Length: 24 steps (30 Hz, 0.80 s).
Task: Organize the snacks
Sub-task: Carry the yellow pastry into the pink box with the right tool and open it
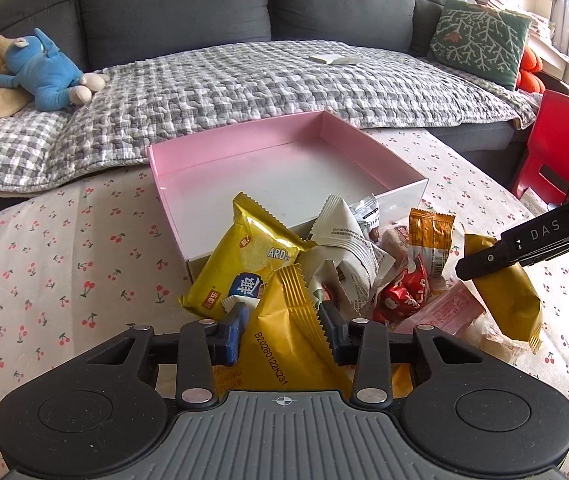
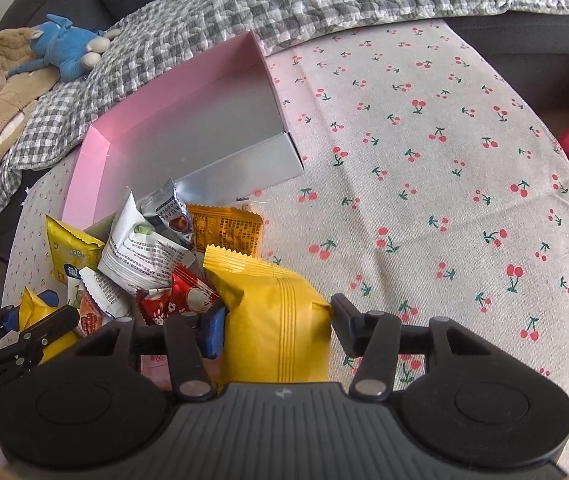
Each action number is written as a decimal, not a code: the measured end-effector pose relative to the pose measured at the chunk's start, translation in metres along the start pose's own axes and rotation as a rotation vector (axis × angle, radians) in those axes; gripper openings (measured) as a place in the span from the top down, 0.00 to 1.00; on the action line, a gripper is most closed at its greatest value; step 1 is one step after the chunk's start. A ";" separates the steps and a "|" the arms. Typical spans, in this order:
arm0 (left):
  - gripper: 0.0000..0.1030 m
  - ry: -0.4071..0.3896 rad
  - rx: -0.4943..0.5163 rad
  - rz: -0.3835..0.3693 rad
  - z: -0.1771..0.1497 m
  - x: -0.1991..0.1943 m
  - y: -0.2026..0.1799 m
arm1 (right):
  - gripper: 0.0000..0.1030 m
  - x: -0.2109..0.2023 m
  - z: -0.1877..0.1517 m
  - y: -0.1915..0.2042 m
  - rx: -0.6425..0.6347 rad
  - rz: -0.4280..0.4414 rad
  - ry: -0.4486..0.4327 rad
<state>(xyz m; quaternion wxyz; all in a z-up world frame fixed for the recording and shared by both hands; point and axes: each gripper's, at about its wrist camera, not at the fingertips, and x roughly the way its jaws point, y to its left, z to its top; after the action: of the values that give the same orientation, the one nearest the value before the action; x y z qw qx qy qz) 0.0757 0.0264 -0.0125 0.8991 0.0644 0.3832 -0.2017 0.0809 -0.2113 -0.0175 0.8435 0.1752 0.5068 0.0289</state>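
An open pink box (image 1: 244, 148) stands empty on the cherry-print cloth, seen in the right wrist view as the pink box (image 2: 188, 92). Against its near wall lies a pile of snack packets: a yellow biscuit pack (image 1: 244, 264), white packs (image 1: 348, 240), a red pack (image 1: 400, 300) and an orange pack (image 1: 432, 240). My left gripper (image 1: 282, 332) is shut on a yellow packet (image 1: 284, 364) printed with a code. My right gripper (image 2: 278, 328) is shut on another yellow packet (image 2: 272, 304) at the pile's right edge, and also shows as the right gripper (image 1: 480, 264).
The cherry-print cloth (image 2: 424, 160) covers the table to the right of the pile. Behind the table is a grey sofa under a checked blanket (image 1: 244, 76), with a blue plush toy (image 1: 48, 76) and a green cushion (image 1: 480, 40). A red chair (image 1: 556, 148) stands at the right.
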 end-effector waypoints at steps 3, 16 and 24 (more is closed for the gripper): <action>0.66 -0.001 -0.017 0.003 0.002 -0.004 0.002 | 0.54 -0.004 0.001 0.001 -0.008 0.005 -0.015; 0.69 -0.044 -0.039 0.001 0.008 -0.029 0.002 | 0.55 -0.025 0.006 0.003 -0.004 0.049 -0.088; 0.71 -0.091 -0.054 0.013 0.015 -0.044 0.002 | 0.55 -0.036 0.012 0.004 0.002 0.081 -0.132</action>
<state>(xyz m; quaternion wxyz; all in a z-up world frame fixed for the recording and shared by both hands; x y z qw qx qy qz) 0.0592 0.0384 0.0300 0.9183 0.0335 0.3467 -0.1881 0.0741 -0.2185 0.0193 0.8731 0.1980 0.4427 0.0508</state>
